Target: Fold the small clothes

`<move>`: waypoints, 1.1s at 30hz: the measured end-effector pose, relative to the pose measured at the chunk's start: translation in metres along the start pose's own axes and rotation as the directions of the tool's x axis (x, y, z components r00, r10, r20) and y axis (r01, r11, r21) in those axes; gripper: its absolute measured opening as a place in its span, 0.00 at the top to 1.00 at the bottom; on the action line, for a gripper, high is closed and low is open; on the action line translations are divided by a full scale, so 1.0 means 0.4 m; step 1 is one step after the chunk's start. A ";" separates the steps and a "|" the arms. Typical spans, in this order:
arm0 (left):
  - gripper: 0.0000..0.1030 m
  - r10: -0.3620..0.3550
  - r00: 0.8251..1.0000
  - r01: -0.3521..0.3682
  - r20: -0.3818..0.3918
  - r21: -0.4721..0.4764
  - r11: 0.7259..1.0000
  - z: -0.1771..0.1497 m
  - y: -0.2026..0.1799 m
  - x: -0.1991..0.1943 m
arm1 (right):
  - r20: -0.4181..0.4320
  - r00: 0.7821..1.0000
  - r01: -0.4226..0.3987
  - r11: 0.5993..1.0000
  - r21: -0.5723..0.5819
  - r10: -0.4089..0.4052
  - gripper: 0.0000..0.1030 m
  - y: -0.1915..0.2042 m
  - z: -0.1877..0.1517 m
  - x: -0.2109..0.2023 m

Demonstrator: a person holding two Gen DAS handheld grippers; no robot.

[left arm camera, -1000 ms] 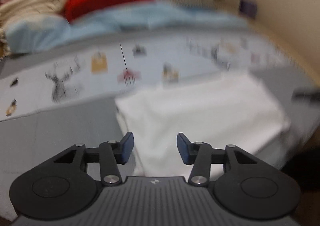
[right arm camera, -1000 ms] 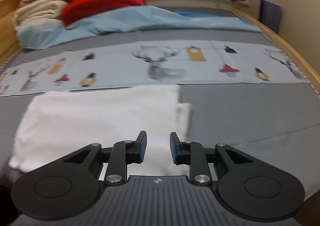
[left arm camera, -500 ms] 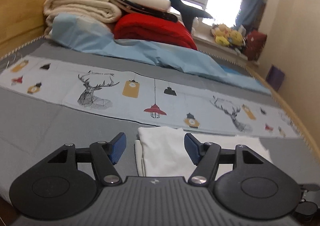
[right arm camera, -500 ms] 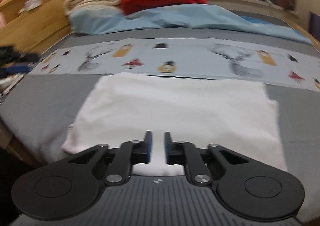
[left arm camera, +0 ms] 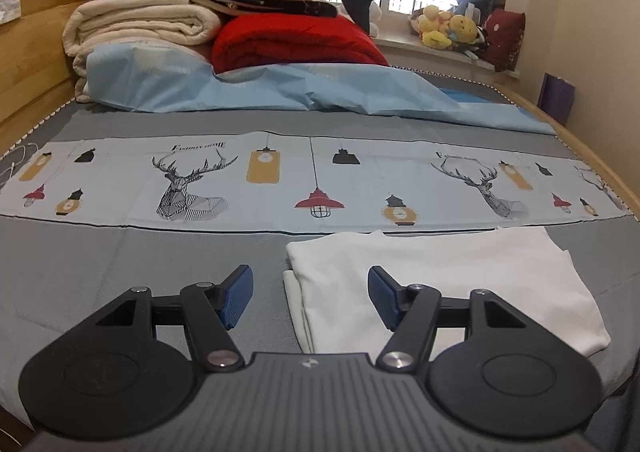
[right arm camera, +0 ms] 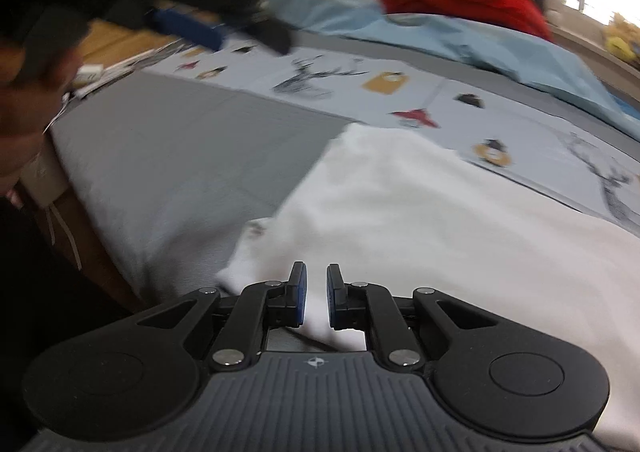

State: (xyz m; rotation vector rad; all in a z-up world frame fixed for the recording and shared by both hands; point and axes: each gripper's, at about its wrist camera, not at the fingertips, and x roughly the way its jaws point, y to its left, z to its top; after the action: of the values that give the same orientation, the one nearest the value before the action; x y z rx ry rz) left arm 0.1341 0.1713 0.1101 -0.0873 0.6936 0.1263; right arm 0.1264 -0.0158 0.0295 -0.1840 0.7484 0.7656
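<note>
A white folded garment (left arm camera: 440, 272) lies on the grey bed near its front edge. My left gripper (left arm camera: 310, 300) hovers open over its left folded edge, with nothing between the blue pads (left arm camera: 236, 296). In the right wrist view the same garment (right arm camera: 420, 220) fills the middle. My right gripper (right arm camera: 316, 292) hangs above its near left corner. Its jaws stand only a narrow gap apart, and I see no cloth pinched between them. The left gripper (right arm camera: 180, 28) shows as a blur at the upper left, held by a hand (right arm camera: 24, 124).
A printed pale-blue strip (left arm camera: 280, 180) with deer and lamps crosses the grey bedspread (left arm camera: 120, 272). Stacked blankets (left arm camera: 160, 20), a red quilt (left arm camera: 296, 40) and a light-blue sheet (left arm camera: 280, 88) fill the far end. Wooden bed rails (left arm camera: 24, 64) run along the sides.
The right gripper swept left across the garment to its near left corner and its jaws narrowed. The left gripper's jaws widened and its view steadied over the garment's left edge.
</note>
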 end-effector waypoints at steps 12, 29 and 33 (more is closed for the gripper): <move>0.32 -0.013 0.999 0.006 -0.044 -0.155 0.988 0.015 0.079 0.033 | -0.099 0.993 -0.083 0.966 -0.244 0.060 0.64 0.151 -0.025 0.142; 0.19 -0.309 0.920 0.128 -0.240 -0.561 0.818 -0.004 0.169 0.216 | 0.118 0.989 -0.076 0.995 -0.070 0.084 0.92 0.071 0.042 -0.003; 0.18 -0.445 0.848 0.141 -0.289 -0.685 0.715 -0.025 0.154 0.311 | 0.181 0.979 -0.092 0.996 0.001 0.091 0.92 0.005 0.040 -0.075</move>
State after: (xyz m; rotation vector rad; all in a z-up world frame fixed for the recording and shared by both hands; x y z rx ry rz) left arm 0.2137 0.2417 0.0201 -0.9290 1.0573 0.0196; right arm 0.1195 -0.0248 0.0617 -0.0703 0.5911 0.8539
